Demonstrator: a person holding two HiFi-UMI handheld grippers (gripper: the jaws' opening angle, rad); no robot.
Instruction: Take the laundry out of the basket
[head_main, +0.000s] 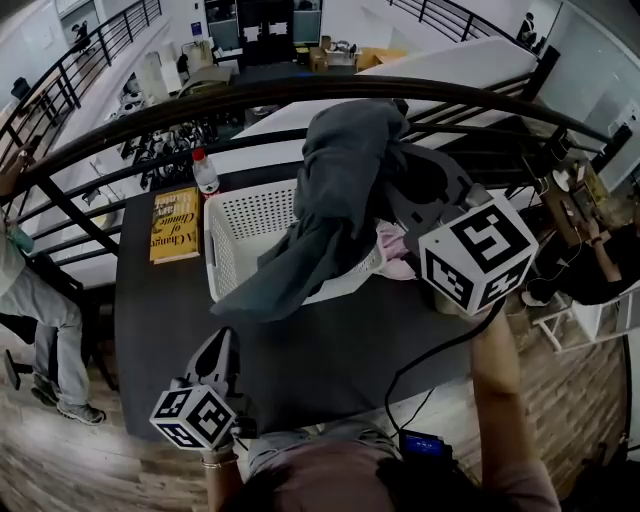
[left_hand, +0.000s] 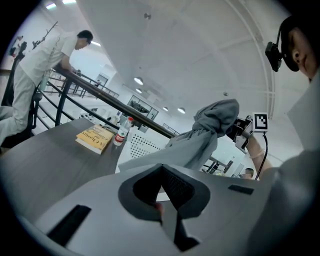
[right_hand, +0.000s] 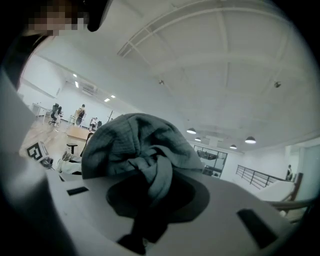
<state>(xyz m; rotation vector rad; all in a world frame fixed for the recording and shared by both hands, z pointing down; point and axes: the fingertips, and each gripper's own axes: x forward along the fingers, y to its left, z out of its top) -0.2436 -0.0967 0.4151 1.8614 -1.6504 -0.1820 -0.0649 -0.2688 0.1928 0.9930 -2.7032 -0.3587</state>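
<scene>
A white perforated laundry basket (head_main: 240, 225) stands on the dark table (head_main: 330, 350). A grey garment (head_main: 340, 190) hangs above it, its lower end trailing over the basket's front rim. My right gripper (head_main: 398, 188) is shut on the garment's bunched top, and in the right gripper view the grey cloth (right_hand: 135, 145) fills the gap between the jaws. A pink piece of laundry (head_main: 393, 245) lies in the basket's right end. My left gripper (head_main: 222, 345) hovers near the table's front left, jaws together with nothing held. From the left gripper view the garment (left_hand: 210, 125) hangs over the basket (left_hand: 142, 145).
A yellow book (head_main: 175, 224) and a red-capped bottle (head_main: 205, 172) sit left of the basket. A black curved railing (head_main: 300, 95) runs behind the table. A person (head_main: 30, 300) stands at far left; another sits at the right (head_main: 590, 260).
</scene>
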